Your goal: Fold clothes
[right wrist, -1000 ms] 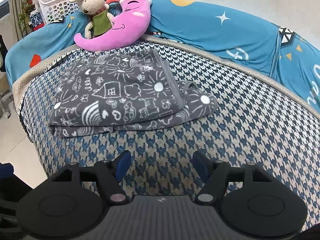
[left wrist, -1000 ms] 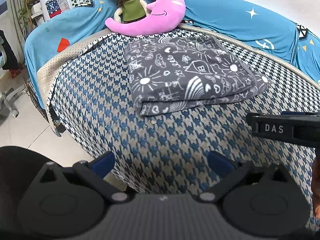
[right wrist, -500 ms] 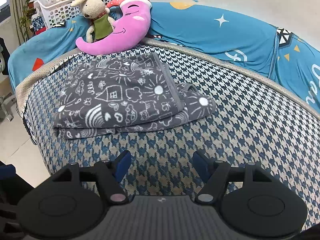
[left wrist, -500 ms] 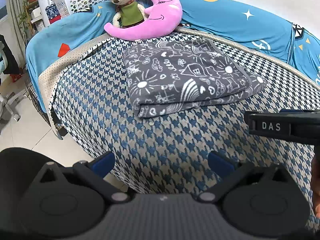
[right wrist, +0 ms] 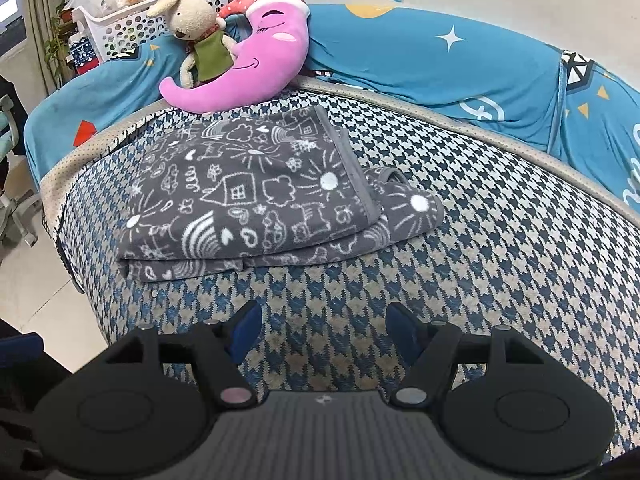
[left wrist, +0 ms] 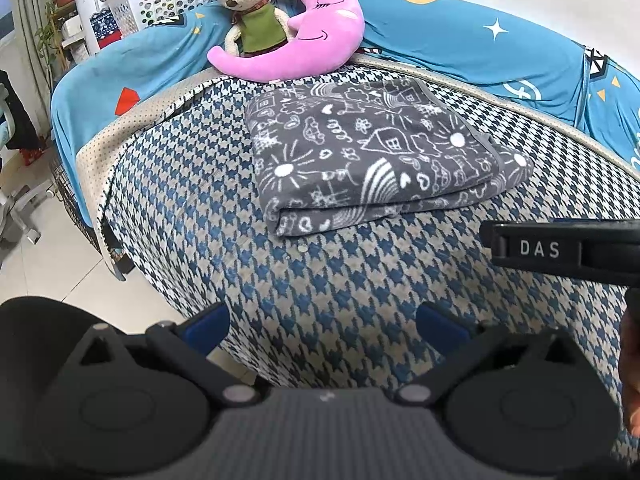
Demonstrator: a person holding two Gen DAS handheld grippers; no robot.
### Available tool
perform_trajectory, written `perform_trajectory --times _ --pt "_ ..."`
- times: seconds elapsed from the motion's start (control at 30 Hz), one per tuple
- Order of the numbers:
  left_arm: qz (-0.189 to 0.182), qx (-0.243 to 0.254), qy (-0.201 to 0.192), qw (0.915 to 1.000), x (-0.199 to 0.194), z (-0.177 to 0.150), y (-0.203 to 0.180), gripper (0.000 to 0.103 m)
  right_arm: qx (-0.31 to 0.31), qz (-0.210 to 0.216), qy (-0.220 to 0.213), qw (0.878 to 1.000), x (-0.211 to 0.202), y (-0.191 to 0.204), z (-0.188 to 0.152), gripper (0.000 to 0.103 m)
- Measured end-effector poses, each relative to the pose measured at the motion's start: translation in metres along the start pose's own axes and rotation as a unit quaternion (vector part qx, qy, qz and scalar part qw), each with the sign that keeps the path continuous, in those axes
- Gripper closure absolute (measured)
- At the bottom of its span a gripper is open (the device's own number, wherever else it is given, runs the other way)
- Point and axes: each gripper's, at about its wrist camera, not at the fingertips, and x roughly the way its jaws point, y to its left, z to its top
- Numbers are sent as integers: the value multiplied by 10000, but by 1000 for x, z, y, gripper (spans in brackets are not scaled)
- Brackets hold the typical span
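Observation:
A grey cloth with white doodle drawings [left wrist: 372, 152] [right wrist: 260, 196] lies folded flat in several layers on the blue-and-beige houndstooth cover [left wrist: 320, 280] [right wrist: 500, 240], with a lower layer sticking out at its right end. My left gripper [left wrist: 322, 326] stands open near the cover's front edge, well short of the cloth, with nothing between its fingers. My right gripper [right wrist: 322, 326] is open and empty too, just in front of the cloth's folded edge. The right gripper's black body, marked DAS [left wrist: 560, 250], juts in at the right of the left wrist view.
A pink moon pillow [left wrist: 304, 56] [right wrist: 256, 64] and a plush rabbit in a green vest [left wrist: 248, 12] [right wrist: 200, 36] lean against the blue backrest cover [left wrist: 480, 48] behind the cloth. A white perforated basket [right wrist: 132, 28] stands at the back left. Tiled floor [left wrist: 48, 248] drops off at the left.
Both grippers have drawn back and risen a little, so the folded cloth sits slightly farther off. The cloth itself has not moved, and both grippers stay open.

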Motion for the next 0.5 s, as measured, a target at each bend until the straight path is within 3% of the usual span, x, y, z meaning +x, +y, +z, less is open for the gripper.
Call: perform_trajectory --times 0.5 --pt "23 25 27 10000 0 0 0 0 -20 -28 13 10000 0 0 0 34"
